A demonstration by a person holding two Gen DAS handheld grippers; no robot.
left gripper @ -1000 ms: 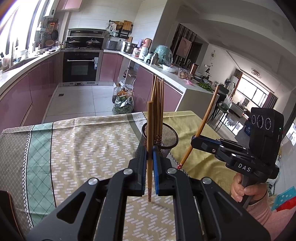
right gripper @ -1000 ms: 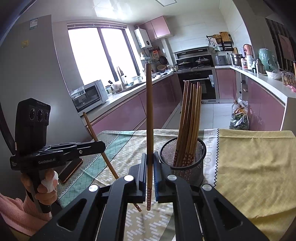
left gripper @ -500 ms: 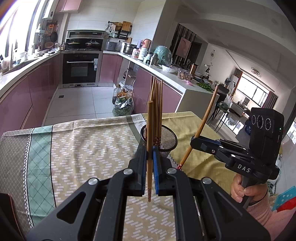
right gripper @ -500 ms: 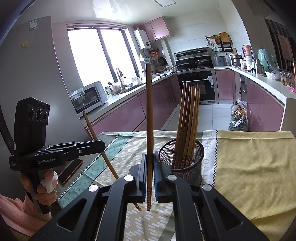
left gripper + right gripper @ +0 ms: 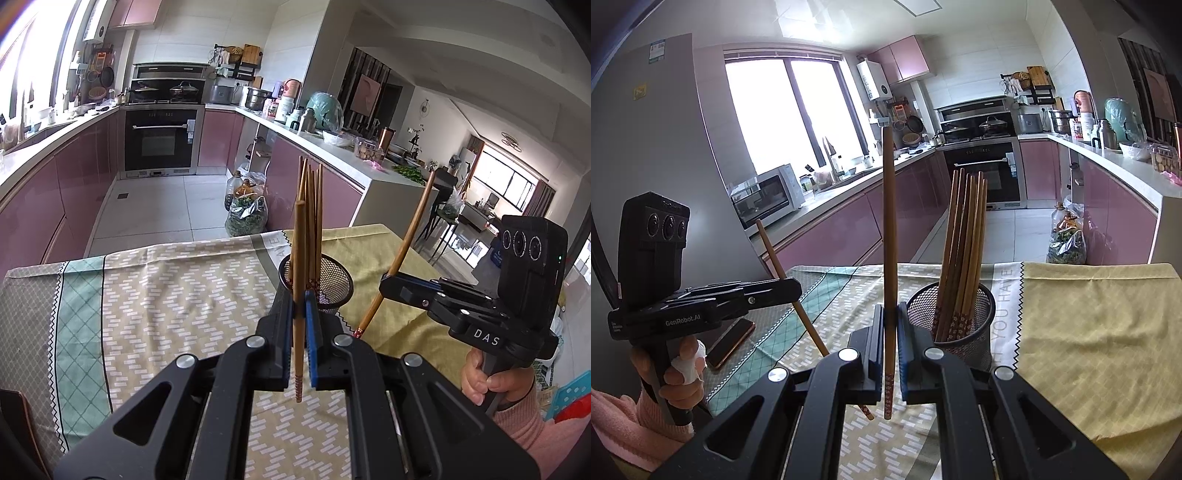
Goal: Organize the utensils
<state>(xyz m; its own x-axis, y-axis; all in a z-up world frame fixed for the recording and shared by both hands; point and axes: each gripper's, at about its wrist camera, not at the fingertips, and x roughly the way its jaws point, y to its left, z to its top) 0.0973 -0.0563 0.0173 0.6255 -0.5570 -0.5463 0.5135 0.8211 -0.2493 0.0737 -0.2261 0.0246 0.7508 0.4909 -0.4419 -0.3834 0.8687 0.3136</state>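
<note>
chopsticks point(image 5: 298, 295) point(image 5: 888, 258) clamped upright in both jaws beside mesh holder point(image 5: 964, 317).

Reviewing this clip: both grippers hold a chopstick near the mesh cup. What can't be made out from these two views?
- Exact number of chopsticks in the mesh cup: they overlap in the right wrist view, and the left gripper with its chopstick covers them in the left wrist view.
- Cup base: hidden behind the right gripper.
- Tablecloth lettering: cut off by the cup.
- Phone: partly hidden behind the left gripper.
</note>
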